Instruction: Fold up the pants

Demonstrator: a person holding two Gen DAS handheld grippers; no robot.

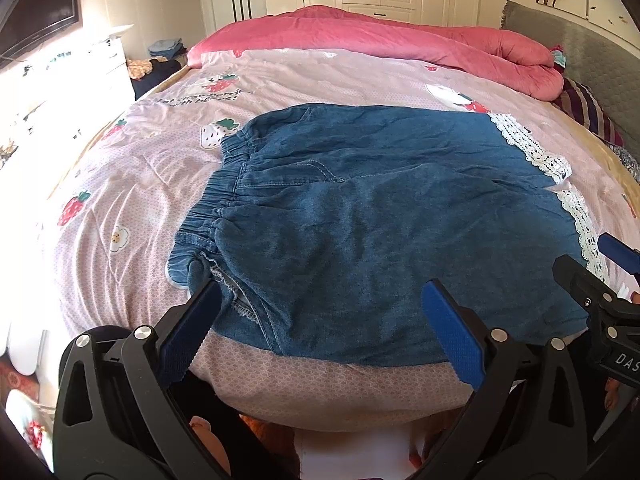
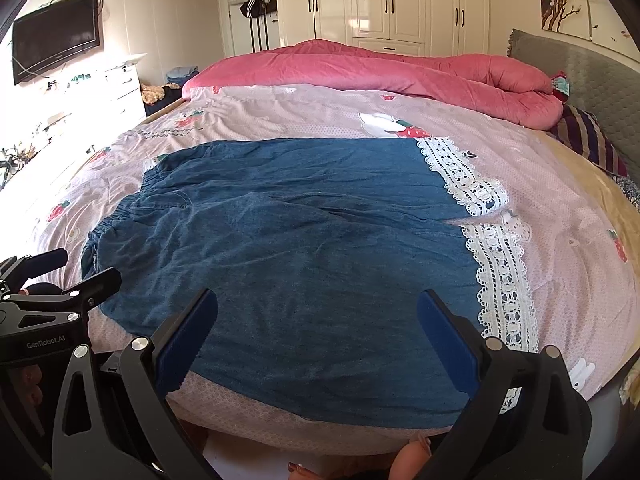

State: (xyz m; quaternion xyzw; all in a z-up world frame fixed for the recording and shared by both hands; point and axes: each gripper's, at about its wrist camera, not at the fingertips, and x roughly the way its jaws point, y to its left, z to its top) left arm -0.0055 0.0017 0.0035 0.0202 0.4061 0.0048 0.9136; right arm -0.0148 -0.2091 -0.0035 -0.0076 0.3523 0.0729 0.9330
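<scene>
Left wrist: pants (image 1: 380,220) beyond fingers (image 1: 452,332).

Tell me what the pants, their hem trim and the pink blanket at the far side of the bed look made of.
Pants: soft matte blue denim, likely thin cotton; faded weave, stitched seams, gathered elastic waist.
Hem trim: white openwork lace, probably cotton; holes and scalloped edge.
Pink blanket: plush, velvety fabric over padding, seemingly; puffy folds, slight sheen.

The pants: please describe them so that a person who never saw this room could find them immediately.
Find the wide bed with a pink strawberry-print cover and a rolled pink quilt on its far side. On the cover's near half, blue denim pants lie flat. Only they have white lace cuffs on the right and a gathered elastic waistband on the left.
</scene>
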